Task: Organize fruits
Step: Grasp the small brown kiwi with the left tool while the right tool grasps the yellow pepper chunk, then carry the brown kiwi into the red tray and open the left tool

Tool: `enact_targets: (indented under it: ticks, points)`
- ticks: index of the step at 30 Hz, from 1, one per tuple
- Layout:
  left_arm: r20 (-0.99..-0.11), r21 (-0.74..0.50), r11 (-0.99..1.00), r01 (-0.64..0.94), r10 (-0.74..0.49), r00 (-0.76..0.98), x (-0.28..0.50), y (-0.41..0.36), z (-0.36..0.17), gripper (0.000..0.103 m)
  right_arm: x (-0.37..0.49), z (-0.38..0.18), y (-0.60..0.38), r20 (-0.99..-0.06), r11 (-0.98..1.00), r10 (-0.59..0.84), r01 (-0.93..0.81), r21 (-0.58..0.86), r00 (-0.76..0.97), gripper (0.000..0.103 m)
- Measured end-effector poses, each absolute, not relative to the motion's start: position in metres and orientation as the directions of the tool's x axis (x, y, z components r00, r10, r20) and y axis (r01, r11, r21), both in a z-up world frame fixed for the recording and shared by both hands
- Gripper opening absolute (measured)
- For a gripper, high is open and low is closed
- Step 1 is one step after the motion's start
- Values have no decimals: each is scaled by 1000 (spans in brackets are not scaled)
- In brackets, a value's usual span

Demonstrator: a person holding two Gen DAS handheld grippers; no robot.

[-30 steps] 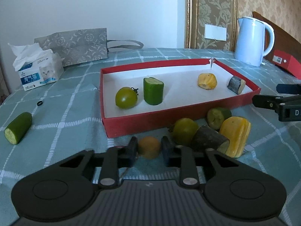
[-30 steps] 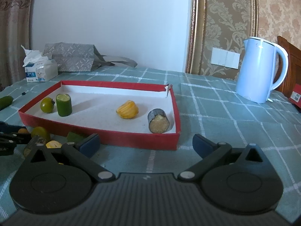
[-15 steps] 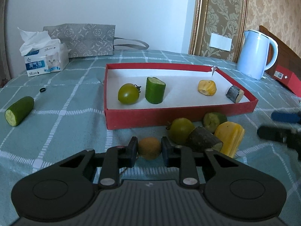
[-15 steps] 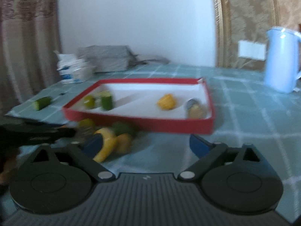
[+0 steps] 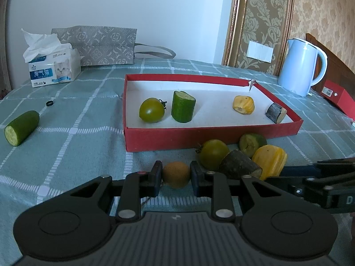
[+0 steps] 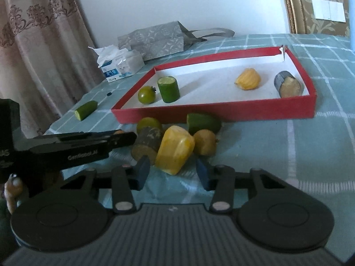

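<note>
My left gripper (image 5: 175,174) is shut on a small brown kiwi (image 5: 176,174), held just above the cloth in front of the red tray (image 5: 177,138). My right gripper (image 6: 173,172) is open, its pads either side of a yellow fruit piece (image 6: 175,149) on the cloth. Beside it lie a dark log-like piece (image 6: 146,143), a green tomato (image 6: 148,123), a green piece (image 6: 203,123) and a brown fruit (image 6: 205,142). The tray holds a green tomato (image 5: 152,110), a cucumber piece (image 5: 183,106), a yellow piece (image 5: 243,104) and a dark piece (image 5: 275,115).
A cucumber piece (image 5: 21,127) and a small black ring (image 5: 49,103) lie on the cloth at left. A tissue box (image 5: 53,69) and grey bag (image 5: 95,45) stand at the back. A blue kettle (image 5: 301,66) and red box (image 5: 337,98) are at right.
My right gripper has swung left and down to the fruit pile, now straddling the yellow piece. My left gripper still holds the kiwi, hardly moved.
</note>
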State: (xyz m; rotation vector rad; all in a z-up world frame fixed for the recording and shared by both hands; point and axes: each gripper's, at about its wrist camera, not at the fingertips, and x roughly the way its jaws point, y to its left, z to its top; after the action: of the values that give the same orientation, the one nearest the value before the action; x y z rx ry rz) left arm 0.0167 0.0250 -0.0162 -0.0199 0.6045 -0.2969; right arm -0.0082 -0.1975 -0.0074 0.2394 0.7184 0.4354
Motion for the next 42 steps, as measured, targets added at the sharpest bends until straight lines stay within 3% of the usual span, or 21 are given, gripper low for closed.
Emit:
enact_targets:
  ticks: [6,12,15,18,24,30,42]
  points:
    - [-557,-107,957,269,-282,781,17,25,-16,26,-2,-8,-190,-584,901,427,-270,340,691,40]
    - [-557,-106,957,269,-281,781,17,25,-16,26,8,-13,-206,-572,868,451,-186,461,685,38]
    - [-557,-107,957,269,-282,781,16,25,-16,26,11,-14,-200,-576,884,425,-181,432,698,37]
    - [-557,-110,957,269,-284,780,16,24,-16,26,8,-14,-196,-583,903,386,-163,398,715,29]
    - [-557,-113,957,269,-285,780,16,24,-16,26,-7,-5,-191,-571,954,284,-167,250,770,29]
    - [-557,-113,957,269,-285,780,16,24,-16,26,-28,8,-207,-497,984,175,-130,124,850,29]
    - [-563,-13,981,191,-165,810,15,13,-15,26,-17,-2,-239,-500,972,167,-59,225,850,29]
